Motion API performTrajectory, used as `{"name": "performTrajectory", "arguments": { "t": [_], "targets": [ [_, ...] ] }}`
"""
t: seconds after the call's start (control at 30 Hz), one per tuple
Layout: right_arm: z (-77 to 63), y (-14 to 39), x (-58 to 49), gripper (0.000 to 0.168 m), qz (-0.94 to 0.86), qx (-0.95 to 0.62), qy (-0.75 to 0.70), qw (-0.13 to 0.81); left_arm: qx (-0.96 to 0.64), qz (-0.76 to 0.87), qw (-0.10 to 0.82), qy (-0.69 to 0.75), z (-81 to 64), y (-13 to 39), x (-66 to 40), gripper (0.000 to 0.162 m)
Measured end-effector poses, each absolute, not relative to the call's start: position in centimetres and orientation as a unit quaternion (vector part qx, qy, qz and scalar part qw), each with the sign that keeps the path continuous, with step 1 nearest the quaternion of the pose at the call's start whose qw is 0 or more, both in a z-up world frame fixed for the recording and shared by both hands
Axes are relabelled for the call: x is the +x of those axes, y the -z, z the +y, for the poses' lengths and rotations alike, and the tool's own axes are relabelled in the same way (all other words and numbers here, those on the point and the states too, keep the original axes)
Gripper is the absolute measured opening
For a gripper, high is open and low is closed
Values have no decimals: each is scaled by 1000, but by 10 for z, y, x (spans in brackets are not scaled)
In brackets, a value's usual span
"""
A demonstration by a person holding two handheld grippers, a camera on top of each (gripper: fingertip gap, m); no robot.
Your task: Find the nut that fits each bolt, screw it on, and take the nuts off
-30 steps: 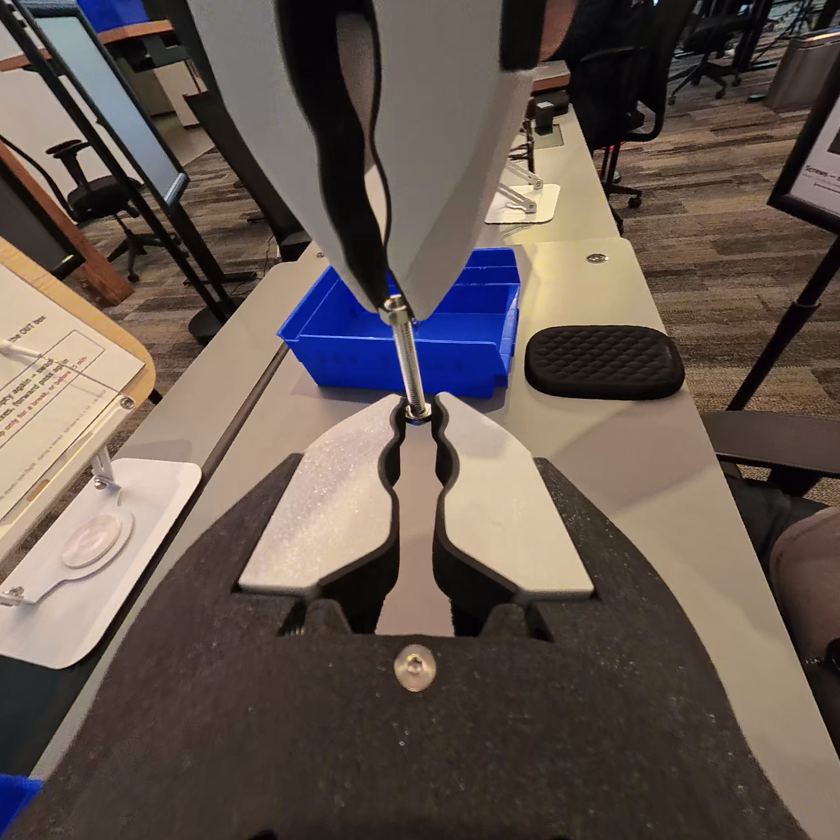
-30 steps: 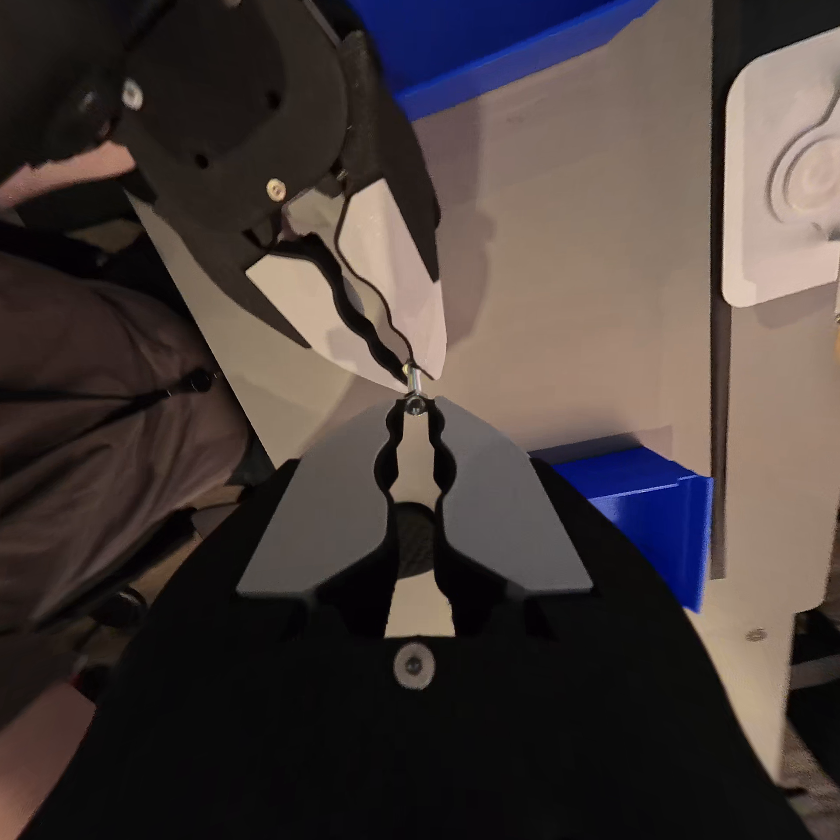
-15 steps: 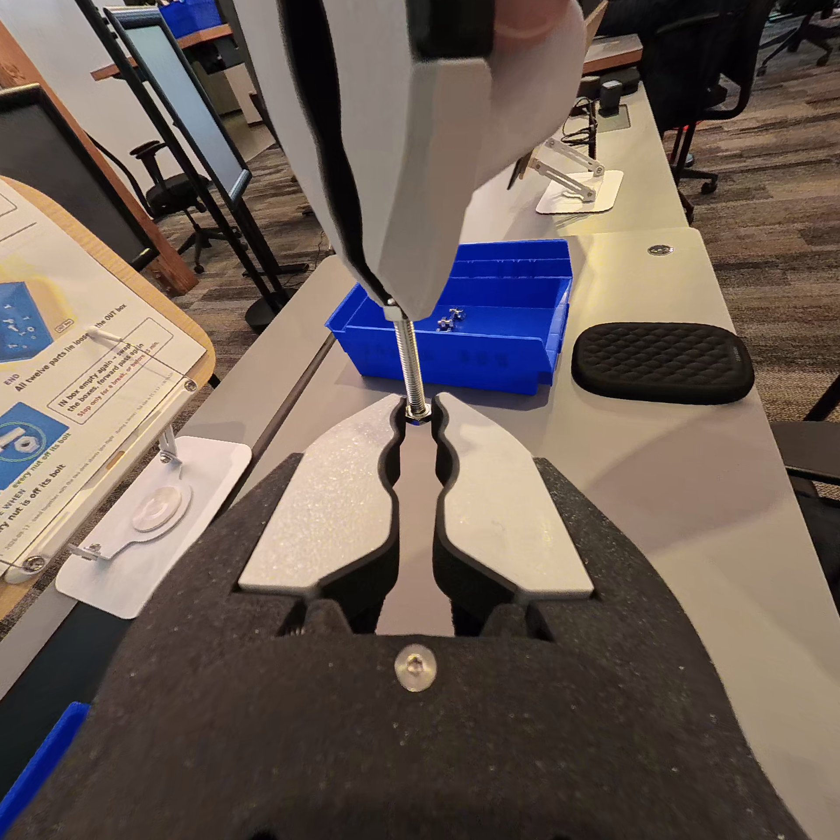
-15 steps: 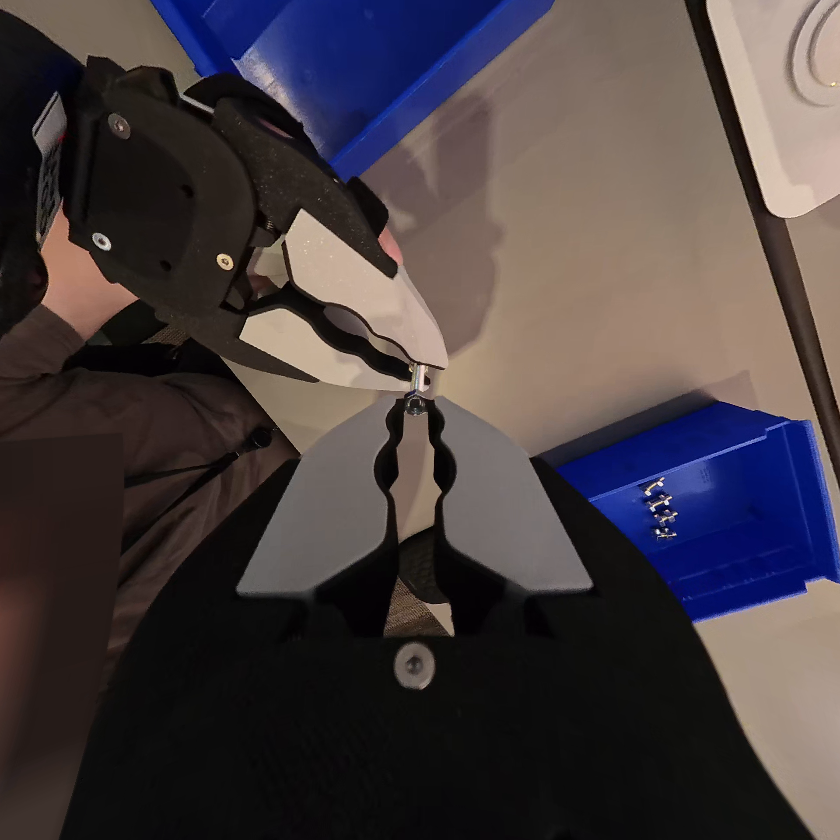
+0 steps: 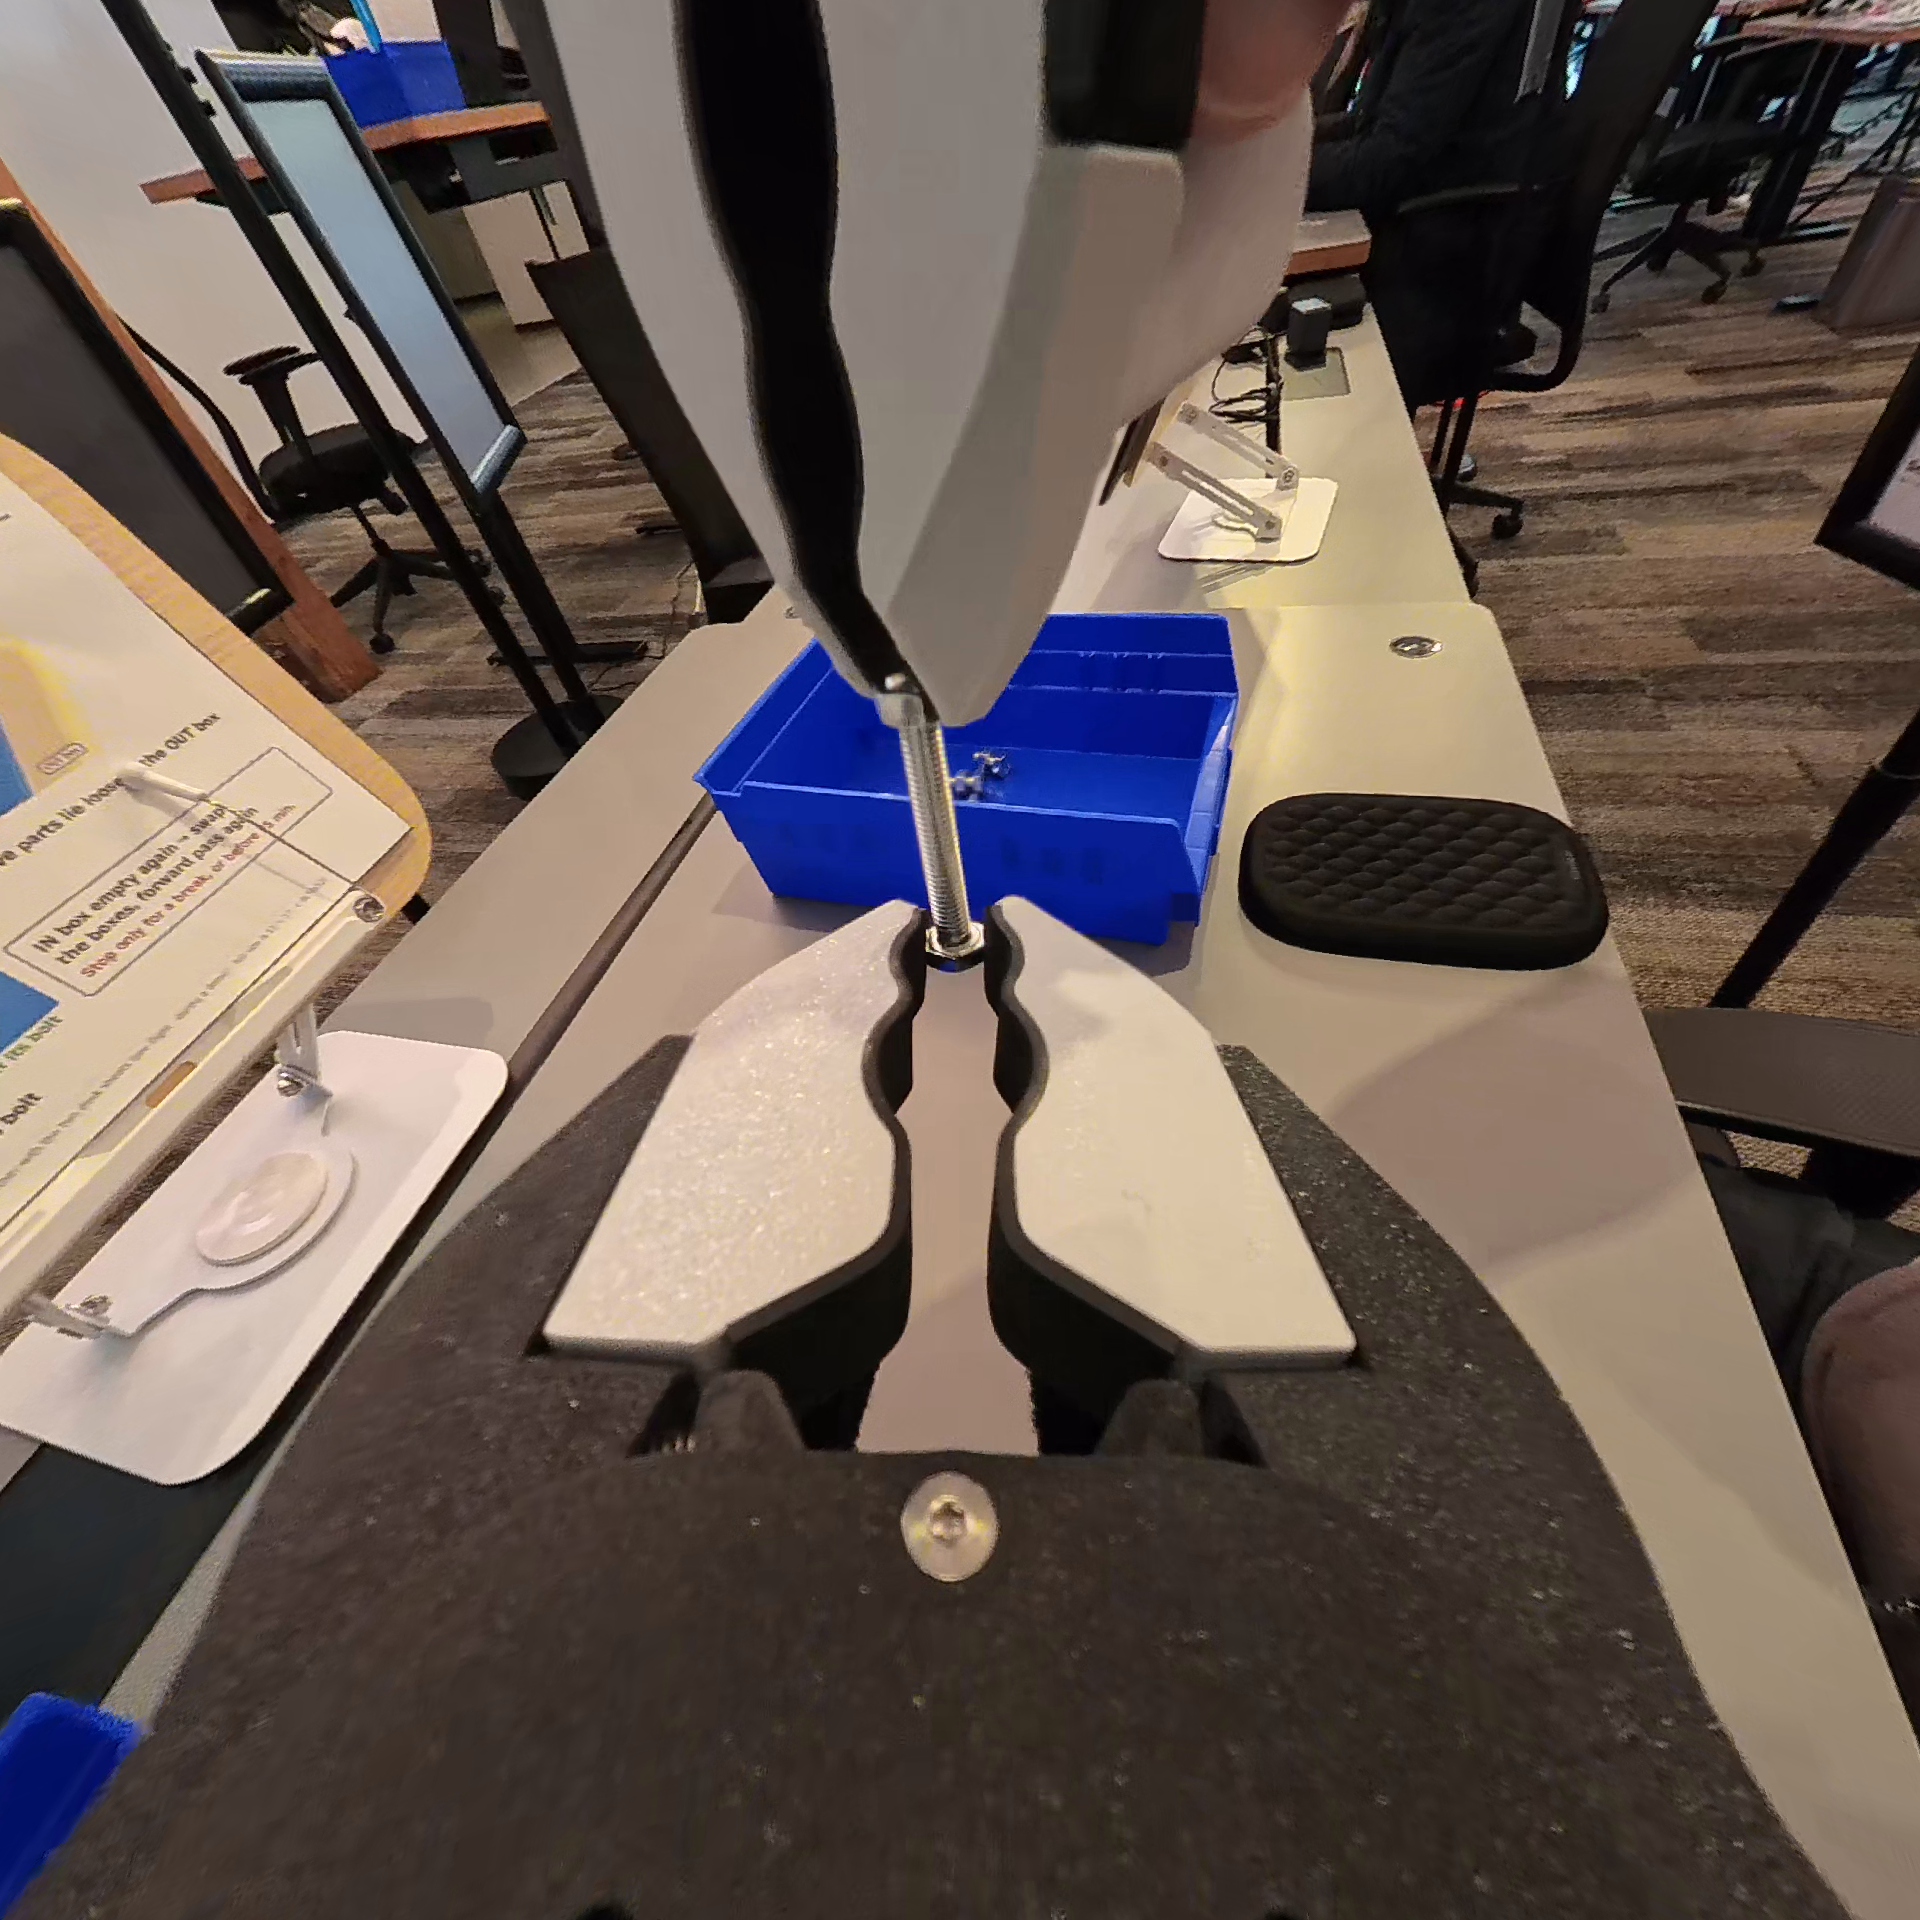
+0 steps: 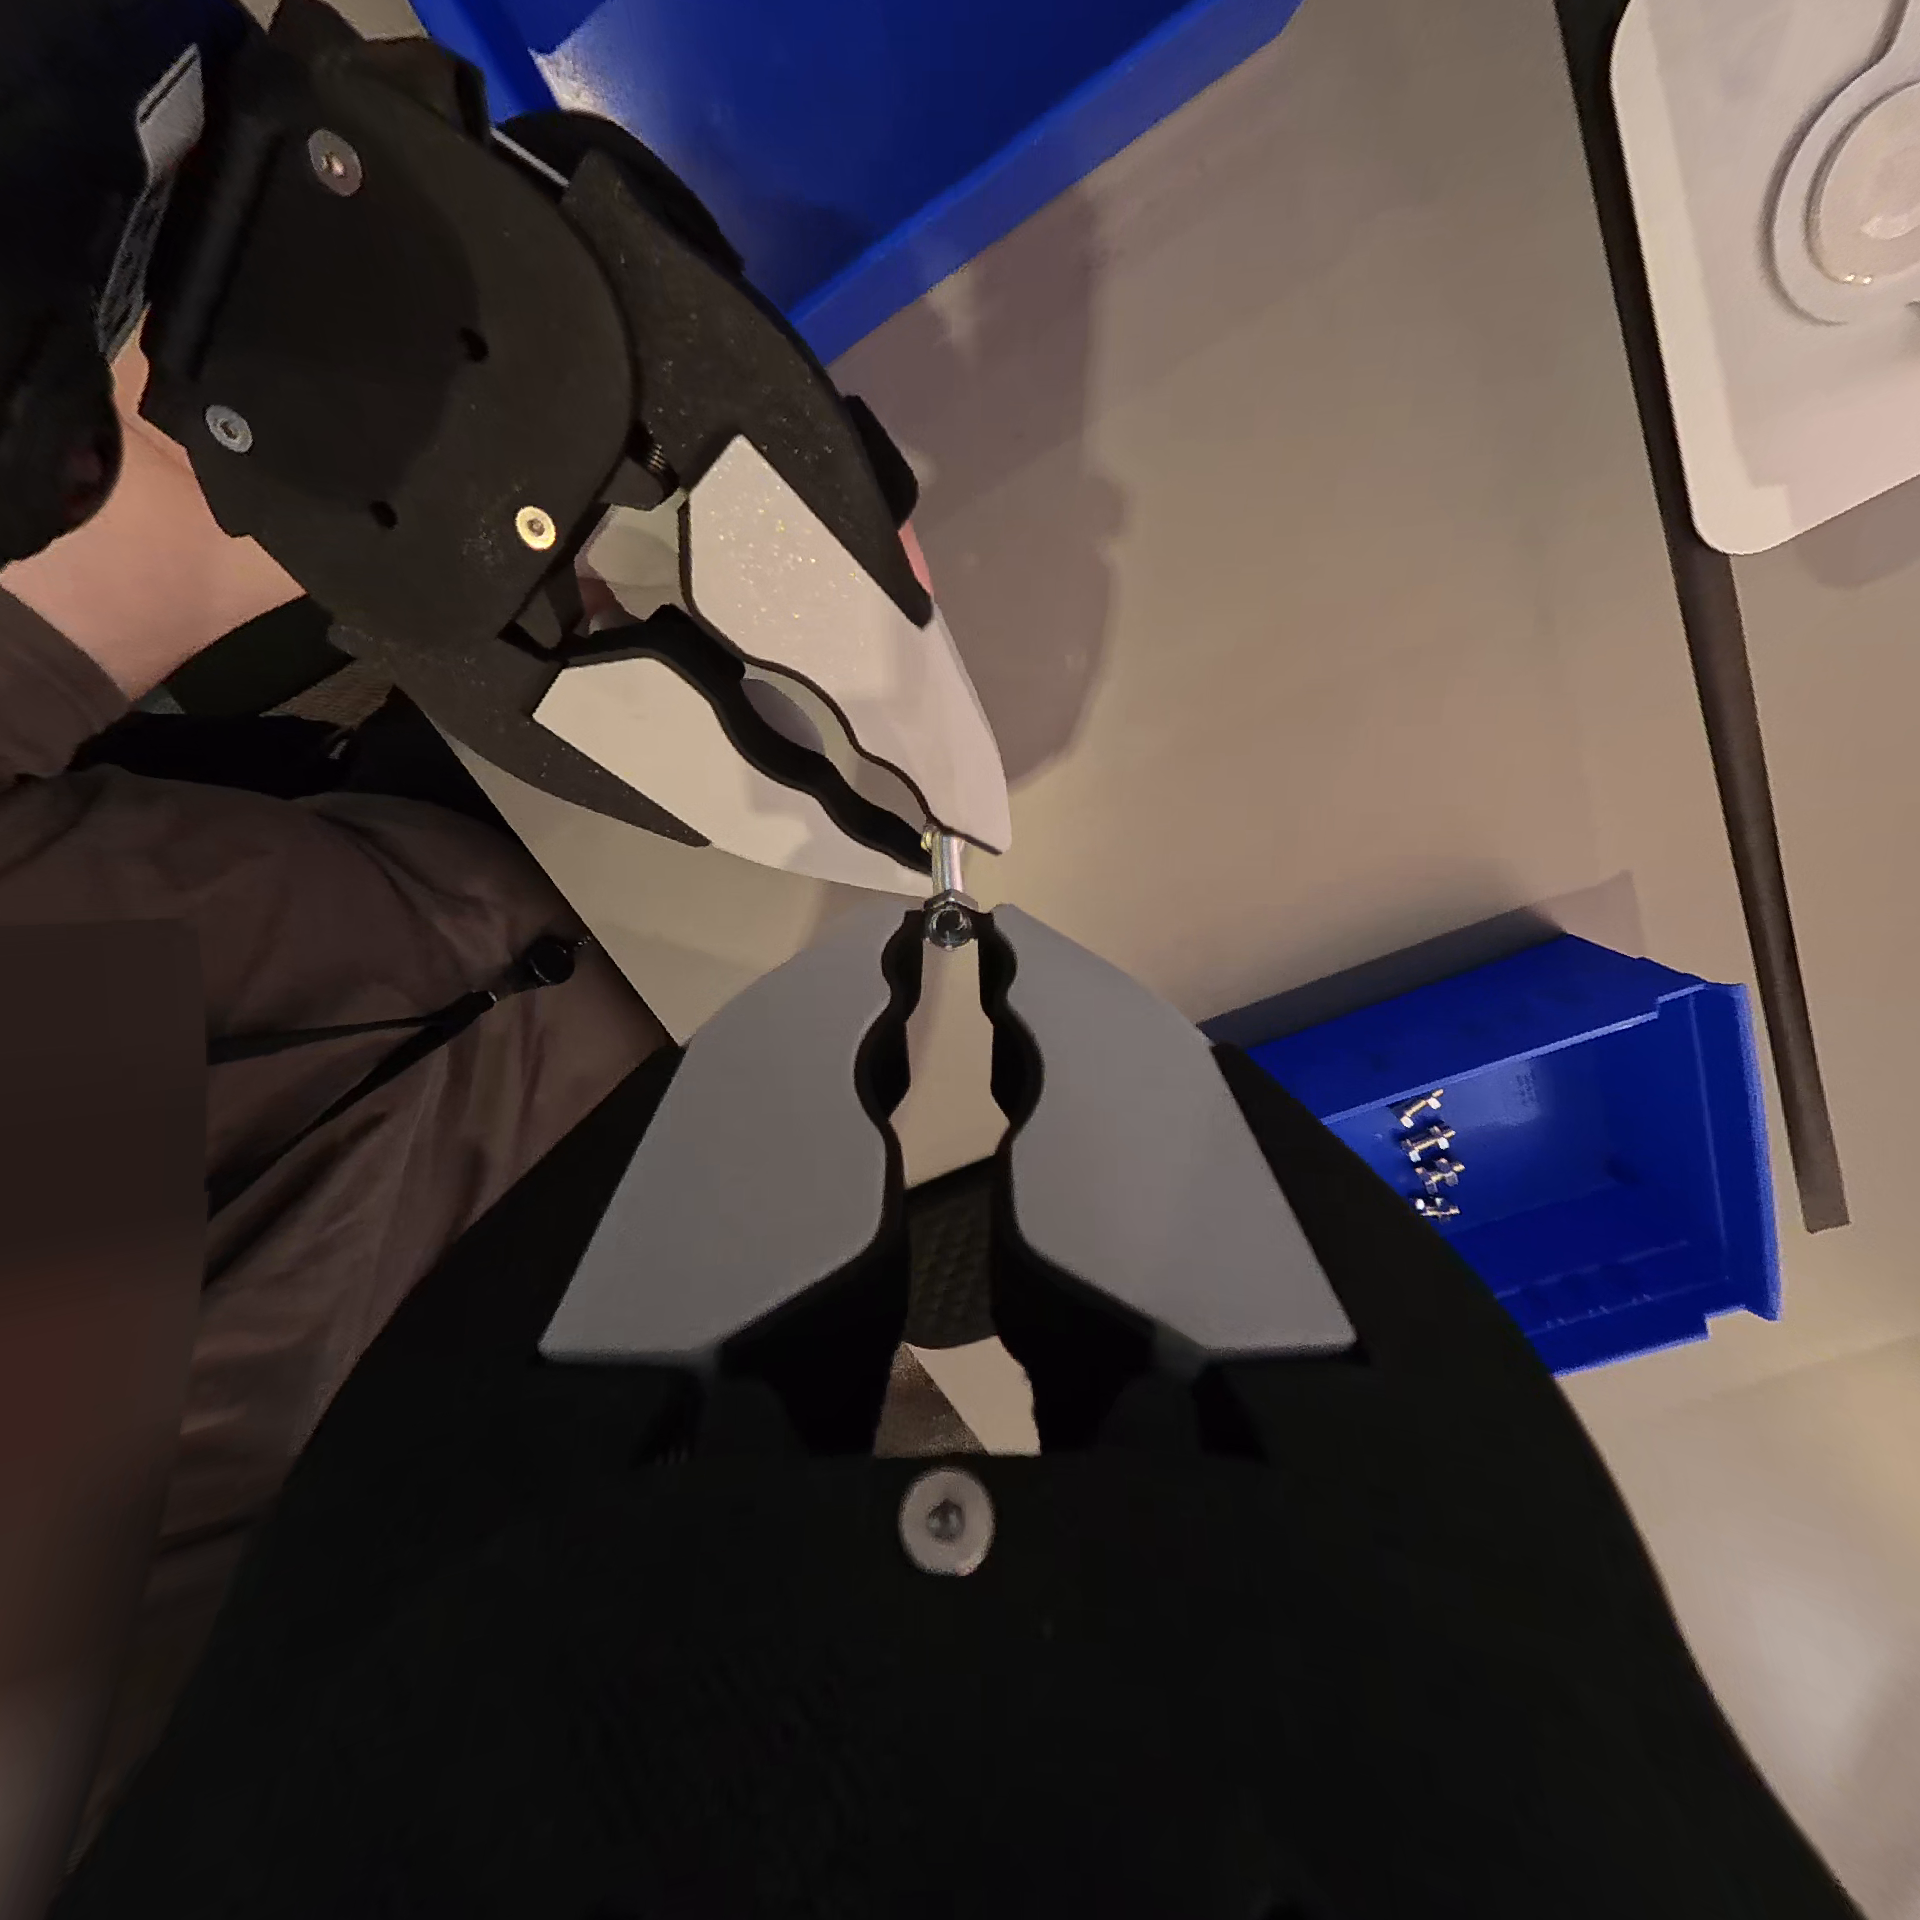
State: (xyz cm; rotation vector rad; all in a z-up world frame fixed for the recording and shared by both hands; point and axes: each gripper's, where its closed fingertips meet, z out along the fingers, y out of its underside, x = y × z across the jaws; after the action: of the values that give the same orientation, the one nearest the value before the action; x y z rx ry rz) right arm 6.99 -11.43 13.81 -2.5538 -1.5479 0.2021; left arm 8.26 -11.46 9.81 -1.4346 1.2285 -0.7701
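Left gripper [image 5: 954, 940] has its two grey fingers drawn close at the tips, pinching a small hex nut [image 5: 953, 944] between them; a long threaded bolt [image 5: 935, 821] rises from that nut, nearly upright in the left wrist view, and its upper end is gripped at the tips of the right gripper [image 5: 902, 688], which comes down from above with its fingers pressed together on the bolt's top. Seen from the right wrist view, the right gripper [image 6: 949, 925] clamps the bolt end [image 6: 948, 925] at its fingertips, while the left gripper [image 6: 940, 836] reaches in from the upper left, held in a person's hand, and meets the short visible stretch of bolt there; both tools hold the part in the air above the grey table [image 5: 1455, 1091].

Behind the bolt a blue bin [image 5: 1039, 821] sits on the table with a few small metal parts [image 5: 982, 774] lying inside; a black quilted pad [image 5: 1418, 894] lies just to its right; a second blue bin [image 6: 935, 135] shows at the top of the right wrist view.

At the left a printed instruction sheet [image 5: 156, 831] leans on a white stand [image 5: 260, 1226]; it bears black and red writing and blue panels, partly cut off by the frame.
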Motion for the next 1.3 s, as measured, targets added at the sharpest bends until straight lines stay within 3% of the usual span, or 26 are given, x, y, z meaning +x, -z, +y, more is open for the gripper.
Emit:
{"name": "performTrajectory", "arguments": {
  "t": [1.3],
  "targets": [
    [-120, -133, 70, 13, -562, -824, -37, 55, -587, 526, 510, 345, -126, -100, 86, 10]
  ]
}}
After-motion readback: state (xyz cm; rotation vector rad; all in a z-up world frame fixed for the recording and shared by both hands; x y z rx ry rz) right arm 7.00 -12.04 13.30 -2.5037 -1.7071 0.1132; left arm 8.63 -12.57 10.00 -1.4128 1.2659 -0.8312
